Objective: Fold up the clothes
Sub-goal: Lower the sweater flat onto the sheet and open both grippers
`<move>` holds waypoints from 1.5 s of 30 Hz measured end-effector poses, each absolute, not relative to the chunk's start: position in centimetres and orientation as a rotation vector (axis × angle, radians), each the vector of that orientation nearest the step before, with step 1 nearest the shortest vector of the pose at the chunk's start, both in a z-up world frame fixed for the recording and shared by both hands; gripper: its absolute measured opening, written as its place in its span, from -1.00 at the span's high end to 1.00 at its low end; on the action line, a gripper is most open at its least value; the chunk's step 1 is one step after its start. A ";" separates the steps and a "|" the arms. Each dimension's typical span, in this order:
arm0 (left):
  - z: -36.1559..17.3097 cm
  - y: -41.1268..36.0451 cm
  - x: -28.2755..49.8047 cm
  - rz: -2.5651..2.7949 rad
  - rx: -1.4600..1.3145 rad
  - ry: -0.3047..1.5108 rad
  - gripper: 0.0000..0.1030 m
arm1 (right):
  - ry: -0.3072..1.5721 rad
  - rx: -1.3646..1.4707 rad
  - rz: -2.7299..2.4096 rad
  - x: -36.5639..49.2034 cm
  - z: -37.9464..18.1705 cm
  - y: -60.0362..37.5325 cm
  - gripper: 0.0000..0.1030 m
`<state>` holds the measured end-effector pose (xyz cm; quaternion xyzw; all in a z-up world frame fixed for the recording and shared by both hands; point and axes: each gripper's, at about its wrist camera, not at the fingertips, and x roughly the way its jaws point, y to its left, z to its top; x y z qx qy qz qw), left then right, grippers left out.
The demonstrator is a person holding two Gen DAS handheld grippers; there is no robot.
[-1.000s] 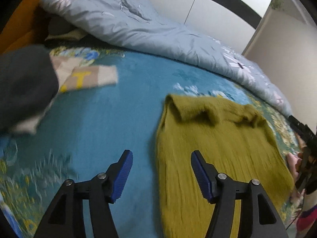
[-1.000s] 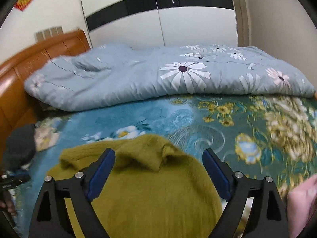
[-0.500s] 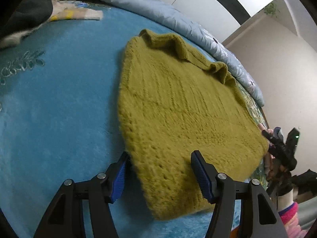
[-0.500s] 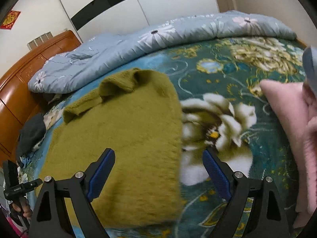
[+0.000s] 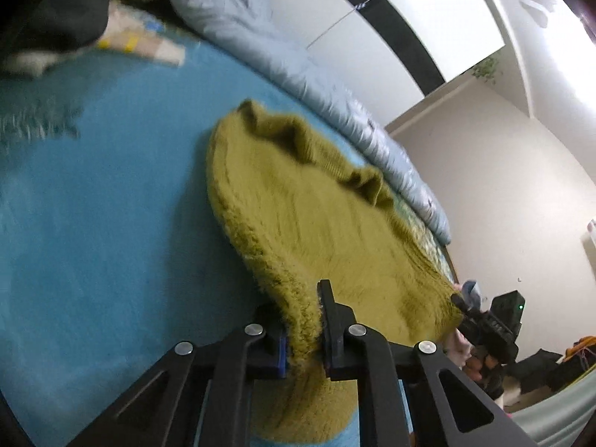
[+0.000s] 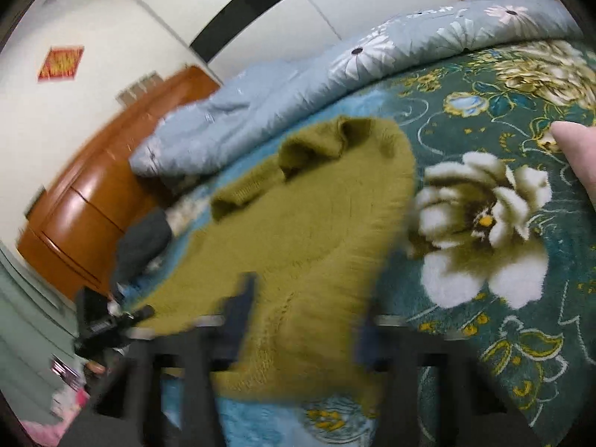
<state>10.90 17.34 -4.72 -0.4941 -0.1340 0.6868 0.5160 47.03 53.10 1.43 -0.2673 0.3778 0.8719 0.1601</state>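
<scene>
An olive-green knitted sweater (image 5: 316,216) lies flat on the bed, collar toward the far side. My left gripper (image 5: 303,320) is closing on the near left corner of its hem, and the blue pads press on a bunched fold of knit. In the right wrist view the picture is blurred: the sweater (image 6: 298,223) has its near right hem between the jaws of my right gripper (image 6: 305,320), which are closing on it. Seen from the left wrist, the right gripper (image 5: 457,301) has its tip at the sweater's far corner. The left gripper (image 6: 143,313) shows at the opposite corner.
A teal flowered blanket (image 6: 521,335) covers the bed. A pale blue quilt (image 5: 298,63) lies rolled along the far side. A dark garment (image 5: 56,18) and a beige cloth (image 5: 149,43) sit near the wooden headboard (image 6: 93,205). A pink garment (image 6: 577,152) lies at the right.
Both grippers came down toward the sweater's near edge and went from wide open to closed on the hem corners. The hem now rises in a fold between the left pads.
</scene>
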 end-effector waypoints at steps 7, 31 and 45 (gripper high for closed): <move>-0.9 16.0 9.2 1.757 -1.115 -0.294 0.74 | 0.991 -0.816 2.568 46.8 4.4 50.0 0.79; -6.6 15.6 9.1 1.919 -1.256 0.092 0.29 | 0.800 -1.020 2.274 48.8 -2.2 51.5 0.16; -2.9 32.9 3.7 1.948 -1.071 0.406 -0.01 | 0.596 -1.027 2.423 33.1 0.6 58.2 0.04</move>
